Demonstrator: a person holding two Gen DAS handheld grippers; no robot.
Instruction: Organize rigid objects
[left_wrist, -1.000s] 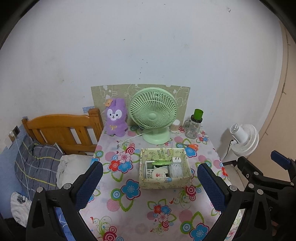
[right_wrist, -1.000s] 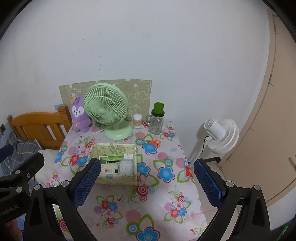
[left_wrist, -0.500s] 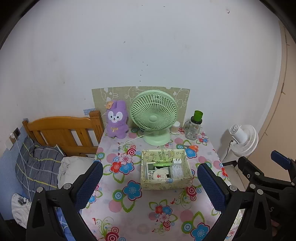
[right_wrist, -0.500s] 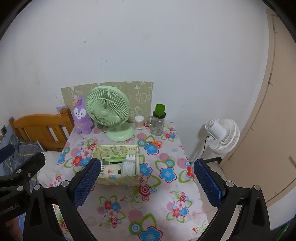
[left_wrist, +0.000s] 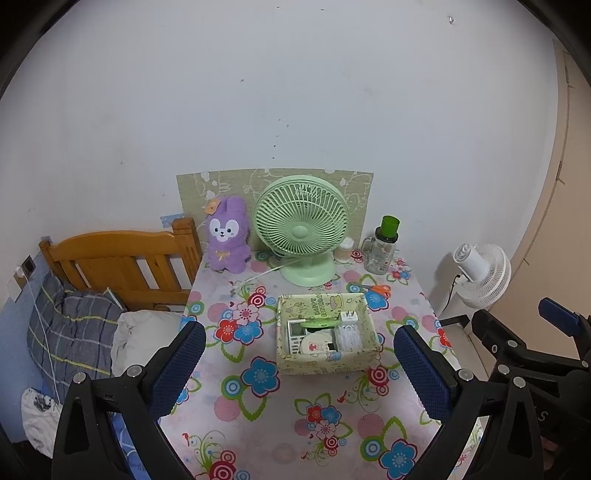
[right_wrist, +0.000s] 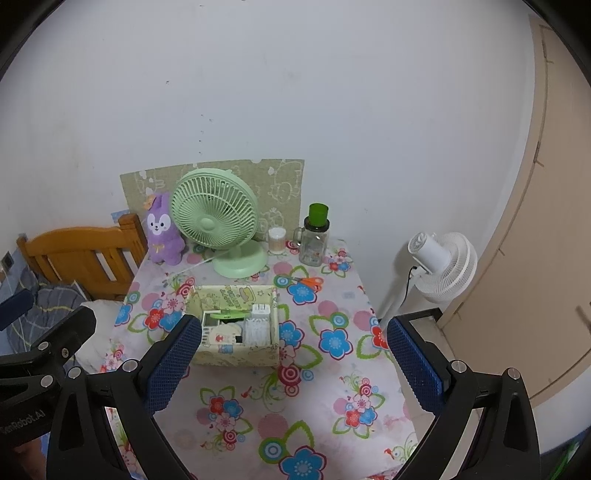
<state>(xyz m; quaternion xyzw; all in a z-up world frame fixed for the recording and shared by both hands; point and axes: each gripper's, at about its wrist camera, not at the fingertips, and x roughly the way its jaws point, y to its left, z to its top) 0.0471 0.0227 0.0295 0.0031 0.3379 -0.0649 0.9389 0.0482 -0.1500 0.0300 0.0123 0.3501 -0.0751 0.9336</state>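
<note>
Looks pretty close to done, honestly. Both grippers are spread wide with nothing in them, hanging back above the near end of the table (left_wrist: 258, 424). The left gripper (left_wrist: 299, 369) has the storage box (left_wrist: 327, 360) dead ahead between its fingers; for the right gripper (right_wrist: 293, 365) the same box sits ahead and a bit left, right behind its left finger. Inside the box there's a white remote (left_wrist: 295, 336), a green flat thing I can't identify, a white charger (left_wrist: 349, 316) and some round bits. Still loose beyond the box: orange scissors (right_wrist: 309, 281) ahead of the right gripper, then the glass jar with a green lid (right_wrist: 314, 240) and a small cotton-swab tub (right_wrist: 277, 240) by the green fan (right_wrist: 216, 218). I'd guess the scissors are what's left.
</note>
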